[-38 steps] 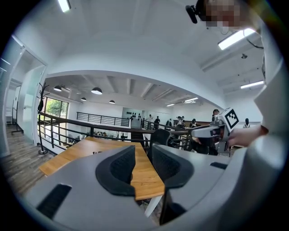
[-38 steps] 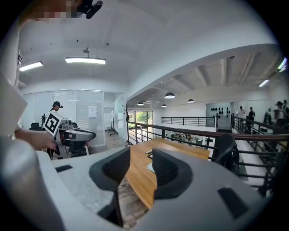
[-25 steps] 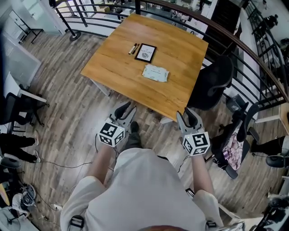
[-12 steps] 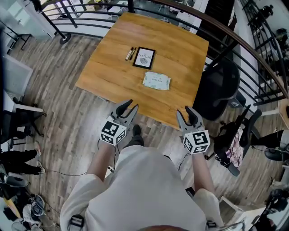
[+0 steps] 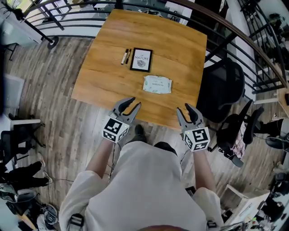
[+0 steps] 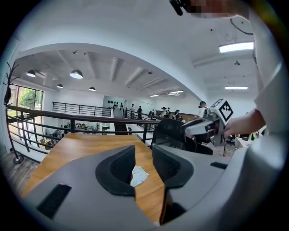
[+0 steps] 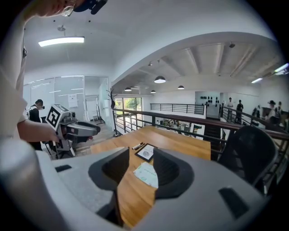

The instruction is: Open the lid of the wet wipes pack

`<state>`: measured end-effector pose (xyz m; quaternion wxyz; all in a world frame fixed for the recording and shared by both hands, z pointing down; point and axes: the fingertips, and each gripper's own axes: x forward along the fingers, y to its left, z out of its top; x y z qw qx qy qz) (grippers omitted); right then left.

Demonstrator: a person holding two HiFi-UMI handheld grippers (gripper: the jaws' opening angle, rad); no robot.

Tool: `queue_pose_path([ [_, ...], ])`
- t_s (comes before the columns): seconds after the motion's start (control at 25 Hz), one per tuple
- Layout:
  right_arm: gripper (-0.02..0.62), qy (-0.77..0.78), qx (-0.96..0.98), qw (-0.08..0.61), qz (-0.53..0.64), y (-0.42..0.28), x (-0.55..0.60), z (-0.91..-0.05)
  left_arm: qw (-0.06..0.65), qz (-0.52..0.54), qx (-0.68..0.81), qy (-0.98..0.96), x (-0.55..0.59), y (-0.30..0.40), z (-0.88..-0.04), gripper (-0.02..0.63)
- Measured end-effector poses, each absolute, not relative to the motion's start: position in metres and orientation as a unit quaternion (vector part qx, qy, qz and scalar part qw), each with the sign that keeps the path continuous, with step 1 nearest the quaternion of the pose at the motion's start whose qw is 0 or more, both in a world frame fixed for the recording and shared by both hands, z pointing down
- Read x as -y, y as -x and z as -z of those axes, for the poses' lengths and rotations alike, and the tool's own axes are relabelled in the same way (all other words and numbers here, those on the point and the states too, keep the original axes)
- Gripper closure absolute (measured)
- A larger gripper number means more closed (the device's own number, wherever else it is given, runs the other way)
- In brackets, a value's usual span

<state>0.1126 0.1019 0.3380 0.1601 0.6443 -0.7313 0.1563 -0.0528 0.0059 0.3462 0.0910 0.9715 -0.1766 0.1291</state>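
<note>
The wet wipes pack (image 5: 157,84) lies flat near the middle of the wooden table (image 5: 108,63), pale green and white, lid down. It shows small between the jaws in the left gripper view (image 6: 137,175) and in the right gripper view (image 7: 146,174). My left gripper (image 5: 132,104) hovers at the table's near edge, jaws apart and empty, well short of the pack. My right gripper (image 5: 192,110) hangs over the near right corner, jaws wide apart with nothing between them, having just been opening.
A framed card (image 5: 141,59) and two pens (image 5: 126,56) lie beyond the pack. A black office chair (image 5: 221,90) stands right of the table. A dark railing (image 5: 189,9) runs behind it. Wood floor (image 5: 54,113) lies to the left.
Both grippers moved forward from the floor side up to the table's near edge. The table and pack now sit closer in the head view.
</note>
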Motion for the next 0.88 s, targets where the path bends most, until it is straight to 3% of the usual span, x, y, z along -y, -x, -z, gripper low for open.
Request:
queue_pose_path([
  [0.88, 0.445, -0.536, 0.778, 0.284, -0.161, -0.135, 0.006, -0.434, 0.083, -0.186, 0.180, -0.962, 0.068, -0.010, -0.429, 0.486],
])
